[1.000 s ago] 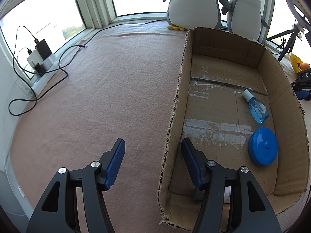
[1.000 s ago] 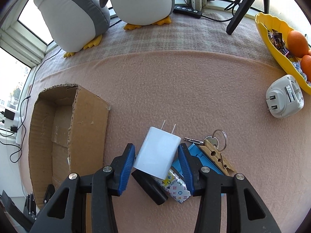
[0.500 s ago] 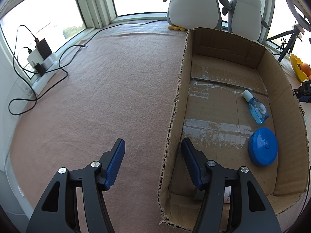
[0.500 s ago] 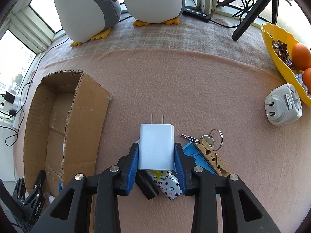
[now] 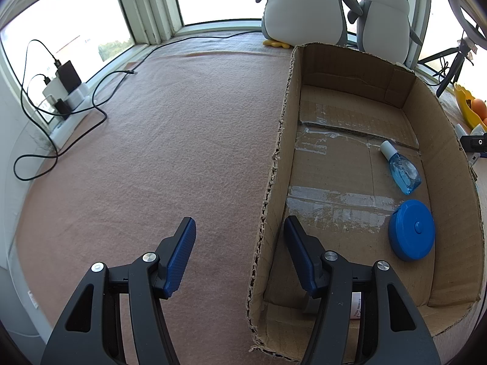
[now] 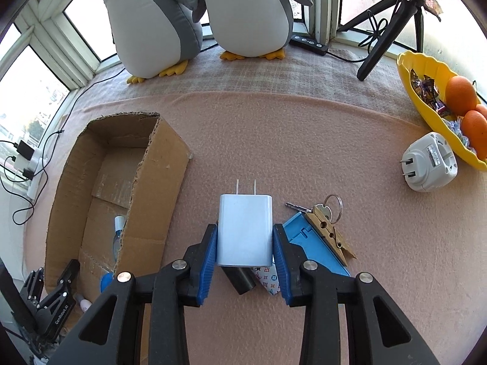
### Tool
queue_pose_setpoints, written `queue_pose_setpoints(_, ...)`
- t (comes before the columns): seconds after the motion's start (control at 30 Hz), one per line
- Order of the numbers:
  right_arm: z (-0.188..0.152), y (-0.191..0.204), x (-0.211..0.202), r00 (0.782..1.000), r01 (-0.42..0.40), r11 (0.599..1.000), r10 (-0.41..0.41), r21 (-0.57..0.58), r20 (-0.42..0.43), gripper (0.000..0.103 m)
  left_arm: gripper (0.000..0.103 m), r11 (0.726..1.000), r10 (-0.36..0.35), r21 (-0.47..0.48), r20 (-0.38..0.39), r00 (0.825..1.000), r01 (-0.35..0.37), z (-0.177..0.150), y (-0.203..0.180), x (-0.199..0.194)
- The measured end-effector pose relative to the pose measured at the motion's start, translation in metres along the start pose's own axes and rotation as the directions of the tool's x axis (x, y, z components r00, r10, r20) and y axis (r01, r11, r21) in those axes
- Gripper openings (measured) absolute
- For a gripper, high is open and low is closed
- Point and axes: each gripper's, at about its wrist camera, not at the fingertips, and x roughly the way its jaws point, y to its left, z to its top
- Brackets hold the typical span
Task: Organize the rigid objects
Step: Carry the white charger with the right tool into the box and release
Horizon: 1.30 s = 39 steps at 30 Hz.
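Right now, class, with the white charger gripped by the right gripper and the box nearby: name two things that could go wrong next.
1. The right gripper pinches the white charger only by its smooth sides, so it may slip on the way to the cardboard box.
2. The left gripper straddles the box's left wall with its jaws open; a nudge could shift the box as the charger arrives.

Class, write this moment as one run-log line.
right gripper: shut on white charger | left gripper: open, astride cardboard box wall | in box: blue bottle, blue disc
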Motion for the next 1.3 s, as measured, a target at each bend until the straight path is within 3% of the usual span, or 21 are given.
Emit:
queue_pose_setpoints(0.33, 0.003, 0.051, -0.026, 0.996, -0.058, 0.993, 0.065, -0.104, 0.062, 0.032, 0.060, 1.000, 0.000, -0.001, 0.000, 1.000, 0.000, 0.000, 0.000, 0.000)
queue_pose_setpoints(0.8, -0.009, 0.121, -0.015, 0.990, -0.128, 0.965, 0.139, -0.228, 0.035, 0.032, 0.060, 1.000, 0.000, -0.002, 0.001, 1.000, 0.000, 0.000, 0.000, 0.000)
queue_pose_setpoints(1.3, -0.016, 0.144, 0.003, 0.988, -0.153, 0.955, 0.156, -0.253, -0.009, 0.032, 0.060, 1.000, 0.000, -0.002, 0.002, 1.000, 0.000, 0.000, 0.000, 0.000)
